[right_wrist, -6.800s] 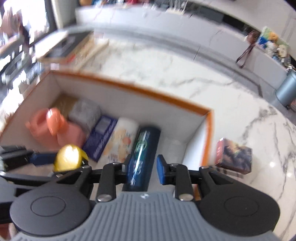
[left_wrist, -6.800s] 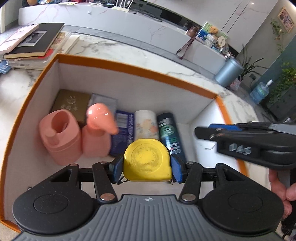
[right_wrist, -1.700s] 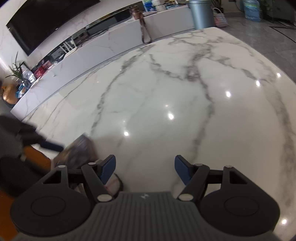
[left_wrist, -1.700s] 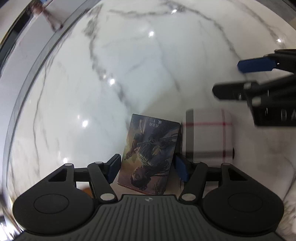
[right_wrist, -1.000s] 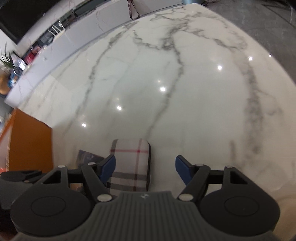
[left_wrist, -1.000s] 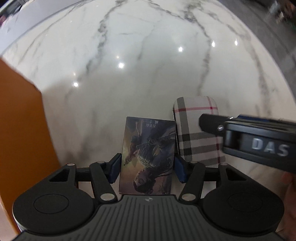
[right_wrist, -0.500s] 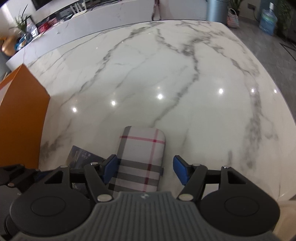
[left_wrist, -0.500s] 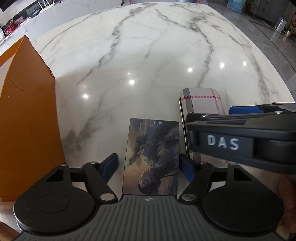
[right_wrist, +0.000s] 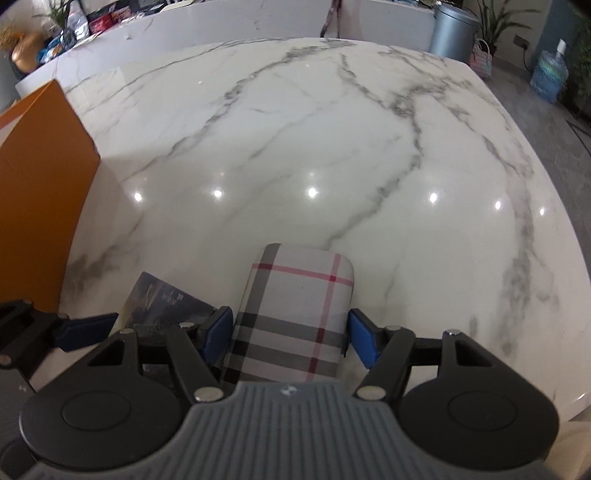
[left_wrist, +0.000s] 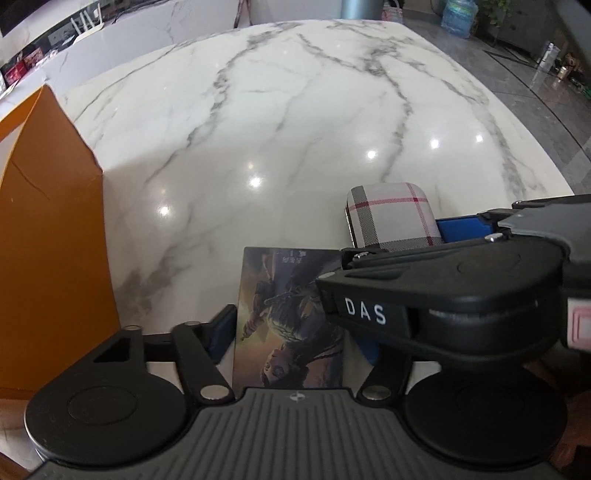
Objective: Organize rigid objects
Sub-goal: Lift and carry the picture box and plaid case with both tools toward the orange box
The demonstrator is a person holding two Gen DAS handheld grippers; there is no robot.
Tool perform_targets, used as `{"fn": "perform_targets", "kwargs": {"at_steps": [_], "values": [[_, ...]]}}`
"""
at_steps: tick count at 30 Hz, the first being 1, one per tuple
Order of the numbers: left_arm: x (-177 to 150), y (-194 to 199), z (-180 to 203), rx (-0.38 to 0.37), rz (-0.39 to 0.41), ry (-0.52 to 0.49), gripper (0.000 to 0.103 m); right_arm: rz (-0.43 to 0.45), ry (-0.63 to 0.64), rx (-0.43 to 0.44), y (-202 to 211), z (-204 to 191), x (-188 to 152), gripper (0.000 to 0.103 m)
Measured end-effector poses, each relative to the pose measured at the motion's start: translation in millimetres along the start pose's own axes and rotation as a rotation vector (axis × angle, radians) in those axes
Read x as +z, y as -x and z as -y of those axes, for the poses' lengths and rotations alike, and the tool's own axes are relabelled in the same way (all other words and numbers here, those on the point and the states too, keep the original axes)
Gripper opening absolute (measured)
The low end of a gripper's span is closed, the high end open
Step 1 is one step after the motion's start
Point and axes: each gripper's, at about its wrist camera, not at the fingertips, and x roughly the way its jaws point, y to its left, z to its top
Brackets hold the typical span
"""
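Note:
A flat box with a dark fantasy picture (left_wrist: 291, 314) lies on the white marble table. My left gripper (left_wrist: 295, 328) straddles it with blue pads on both sides, close to its edges; its right pad is hidden behind the right gripper. A plaid case (right_wrist: 295, 314) with red and grey stripes lies just right of the picture box (right_wrist: 162, 302). My right gripper (right_wrist: 291, 332) straddles the case, jaws open with small gaps at each pad. The case also shows in the left wrist view (left_wrist: 391, 218), partly behind the right gripper.
An orange box wall (left_wrist: 48, 240) stands at the left, close to the picture box; it also shows in the right wrist view (right_wrist: 37, 166). The marble table (right_wrist: 314, 147) stretches ahead to a rounded far edge. A grey bin (right_wrist: 454, 33) stands on the floor beyond.
Both grippers have moved forward and lower over their objects. The right gripper's pads now sit alongside the plaid case, and its body covers more of the left wrist view.

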Motion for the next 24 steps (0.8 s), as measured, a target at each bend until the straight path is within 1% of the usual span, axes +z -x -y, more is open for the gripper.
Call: {"fn": "perform_targets", "kwargs": {"at_steps": [1, 5, 7, 10, 14, 17, 19, 24], "values": [[0, 0, 0, -0.004, 0.001, 0.002, 0.066, 0.0, -0.012, 0.0, 1, 1, -1, 0.068], [-1, 1, -1, -0.011, 0.017, 0.006, 0.065, 0.002, -0.099, 0.044, 3, 14, 0, 0.068], [-4, 2, -5, -0.03, 0.029, 0.035, 0.065, 0.002, -0.16, 0.076, 5, 23, 0, 0.068], [-6, 6, -11, -0.06, 0.024, 0.079, 0.065, 0.018, -0.26, 0.133, 10, 38, -1, 0.068], [-6, 15, -13, -0.072, 0.06, 0.095, 0.065, 0.038, -0.348, 0.188, 15, 50, -2, 0.067], [-4, 28, -14, -0.106, 0.083, 0.13, 0.065, 0.061, -0.394, 0.224, 23, 55, -3, 0.067], [-3, 40, -15, -0.13, 0.103, 0.147, 0.065, 0.091, -0.407, 0.239, 32, 58, -3, 0.067], [1, 81, -23, -0.194, 0.186, 0.186, 0.065, 0.162, -0.409, 0.285, 63, 65, -1, 0.067]]}}
